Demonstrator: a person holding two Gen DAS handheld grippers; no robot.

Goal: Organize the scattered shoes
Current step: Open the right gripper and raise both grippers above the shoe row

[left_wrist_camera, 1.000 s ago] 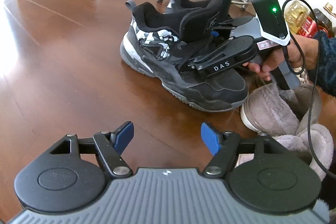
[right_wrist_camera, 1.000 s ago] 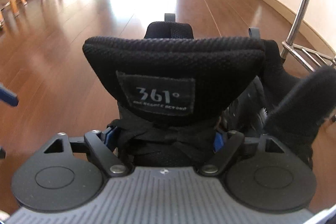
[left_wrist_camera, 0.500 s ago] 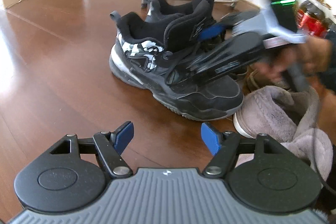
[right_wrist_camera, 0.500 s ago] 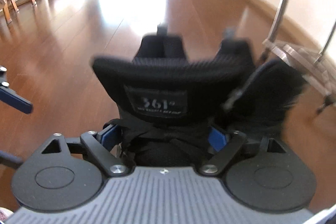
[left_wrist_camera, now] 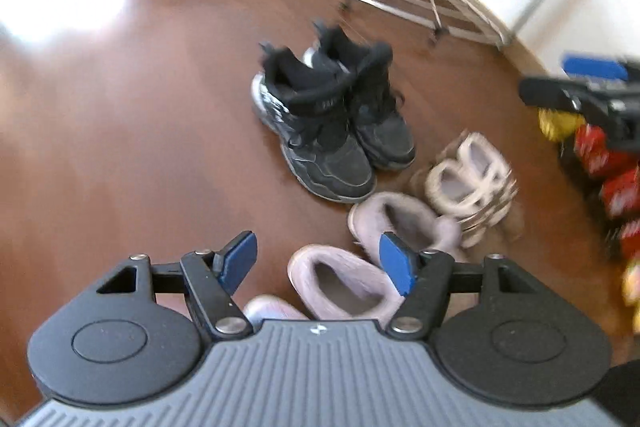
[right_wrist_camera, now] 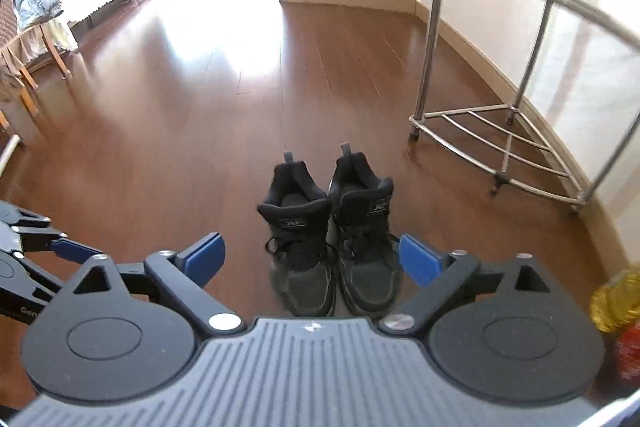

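**Black pair set straight, fluffy pairs left to sort**

At the bottom of the left wrist view, the left gripper (left_wrist_camera: 318, 261) is seen parted and empty above soft lilac plush slippers (left_wrist_camera: 344, 281), rounded and fleecy, lying askew. Right of centre, cream fur-lined slippers (left_wrist_camera: 468, 177) are overlapped untidily; these pairs are judged unsorted. The right gripper (right_wrist_camera: 310, 259), its jaws just opened wide, holds nothing. Farther off, at centre frame, the black sneakers (right_wrist_camera: 332, 247), suede-like with padded mesh collars, are placed side by side on the glossy wooden floor (right_wrist_camera: 180, 99).

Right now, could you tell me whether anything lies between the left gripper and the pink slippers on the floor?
Nothing visible does: the left gripper is open directly above the pink slippers, with only air between.
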